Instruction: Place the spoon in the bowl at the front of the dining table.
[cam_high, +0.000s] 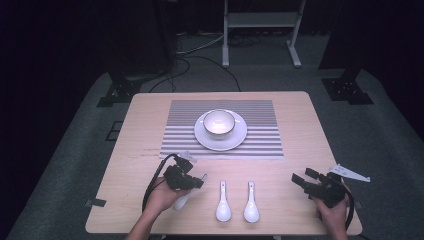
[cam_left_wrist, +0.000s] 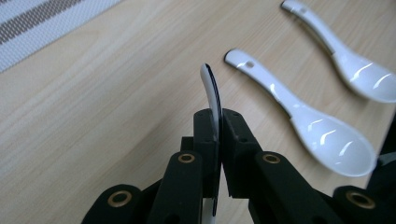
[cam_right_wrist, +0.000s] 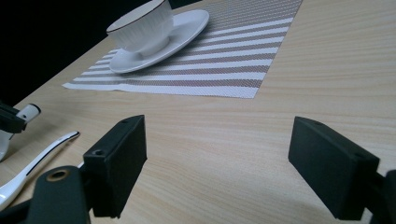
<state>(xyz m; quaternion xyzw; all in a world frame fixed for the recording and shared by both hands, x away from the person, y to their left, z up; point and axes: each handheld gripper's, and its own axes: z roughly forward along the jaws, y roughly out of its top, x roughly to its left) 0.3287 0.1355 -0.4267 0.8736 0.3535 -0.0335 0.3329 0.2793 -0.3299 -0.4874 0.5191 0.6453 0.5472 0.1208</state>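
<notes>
My left gripper (cam_high: 196, 181) (cam_left_wrist: 218, 128) is shut on the handle of a white ceramic spoon (cam_high: 181, 201) (cam_left_wrist: 211, 88), near the table's front left. The handle tip sticks up past the jaws and the spoon's bowl hangs below the hand. Two more white spoons lie side by side just right of it, one nearer (cam_high: 223, 201) (cam_left_wrist: 303, 121) and one farther (cam_high: 251, 202) (cam_left_wrist: 343, 53). My right gripper (cam_high: 301, 176) (cam_right_wrist: 219, 156) hovers open over bare wood at the front right, nothing between its pads. In the right gripper view one lying spoon (cam_right_wrist: 35, 161) shows at the lower left.
A striped placemat (cam_high: 260, 132) (cam_right_wrist: 233, 60) lies mid-table, carrying a white plate (cam_high: 239, 137) (cam_right_wrist: 187, 25) with a white bowl (cam_high: 219, 123) (cam_right_wrist: 140, 25) on it. The wooden table (cam_high: 300, 125) ends close behind both hands. A metal frame stands on the floor beyond.
</notes>
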